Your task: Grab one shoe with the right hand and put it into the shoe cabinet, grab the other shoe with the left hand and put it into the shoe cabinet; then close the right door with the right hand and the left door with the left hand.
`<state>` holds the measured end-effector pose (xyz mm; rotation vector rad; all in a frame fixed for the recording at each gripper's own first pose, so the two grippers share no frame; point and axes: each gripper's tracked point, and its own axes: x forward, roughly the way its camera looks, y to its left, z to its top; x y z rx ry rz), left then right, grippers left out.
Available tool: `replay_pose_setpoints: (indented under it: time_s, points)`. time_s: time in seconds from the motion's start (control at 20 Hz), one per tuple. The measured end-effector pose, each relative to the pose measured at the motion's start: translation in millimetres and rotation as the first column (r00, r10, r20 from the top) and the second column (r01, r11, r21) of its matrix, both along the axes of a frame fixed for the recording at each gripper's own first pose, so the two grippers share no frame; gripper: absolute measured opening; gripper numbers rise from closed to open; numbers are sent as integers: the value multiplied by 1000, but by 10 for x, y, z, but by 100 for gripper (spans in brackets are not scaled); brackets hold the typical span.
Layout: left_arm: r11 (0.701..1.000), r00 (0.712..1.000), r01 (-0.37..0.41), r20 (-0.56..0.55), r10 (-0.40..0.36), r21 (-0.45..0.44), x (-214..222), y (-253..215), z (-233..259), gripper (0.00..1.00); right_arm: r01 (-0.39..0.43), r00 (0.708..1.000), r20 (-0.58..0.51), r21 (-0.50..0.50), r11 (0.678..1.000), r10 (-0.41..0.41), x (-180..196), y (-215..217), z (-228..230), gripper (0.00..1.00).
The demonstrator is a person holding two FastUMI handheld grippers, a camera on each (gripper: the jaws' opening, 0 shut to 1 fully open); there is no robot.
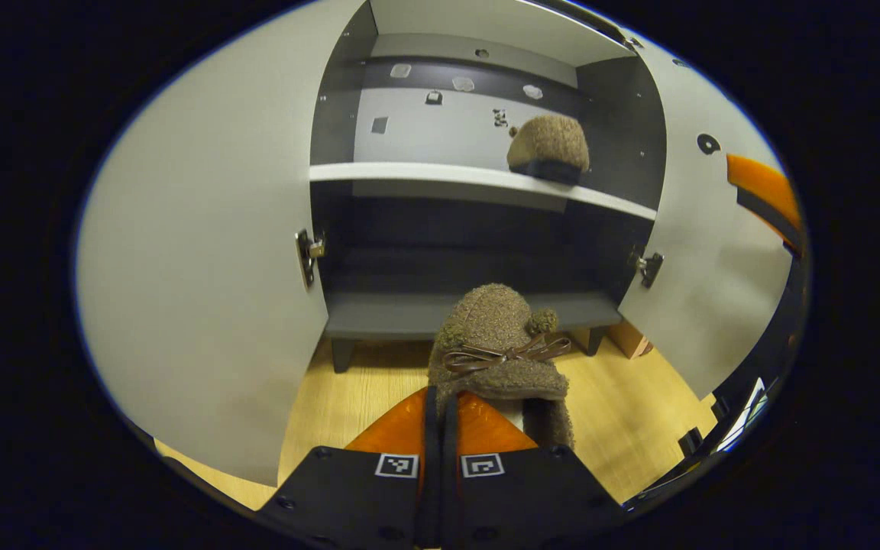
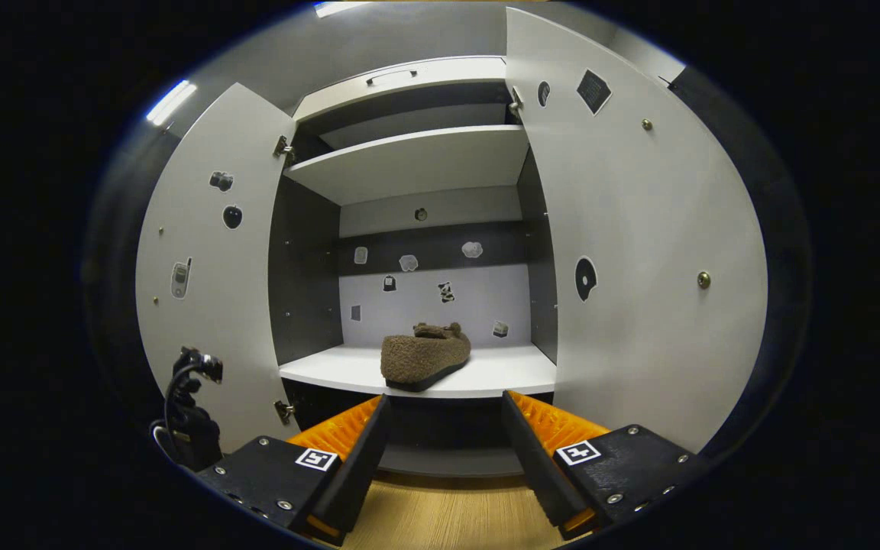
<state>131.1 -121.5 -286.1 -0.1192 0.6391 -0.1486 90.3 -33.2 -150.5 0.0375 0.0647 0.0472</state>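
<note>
Cabinet (image 1: 486, 179) ahead, both doors open; one shoe (image 2: 425, 357) already on its middle shelf. Your left gripper (image 1: 440, 401) pinches the other shoe (image 1: 497, 344), toe toward the cabinet; shelf lies ahead and above. Right gripper (image 2: 446, 428) spread, empty.

In the left gripper view, one shoe (image 1: 499, 347) sits low at centre, pinched between the left gripper (image 1: 441, 405) fingers, before the shoe cabinet (image 1: 478, 252). The other shoe (image 1: 549, 147) lies on the shelf (image 1: 409, 174) at upper right, between the left door (image 1: 203, 252) and the right door (image 1: 703, 252). In the right gripper view, that shelved shoe is at centre, above the spread right gripper (image 2: 446, 431).
</note>
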Motion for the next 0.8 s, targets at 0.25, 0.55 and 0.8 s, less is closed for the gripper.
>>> replay_pose_setpoints:
  time_s: [0.25,0.55,0.8]
  points:
    - [999,992,-27,124,30,-28,804,0,917,7,0,1000,21,-1,1000,0,-130,-26,130,89]
    - [996,980,-67,181,78,-65,1961,202,2081,6,-5,999,46,-5,1000,6,-247,-58,272,88]
    - [996,977,-80,196,85,-31,2392,108,2269,6,3,998,55,-9,1000,-3,-250,-104,316,88]
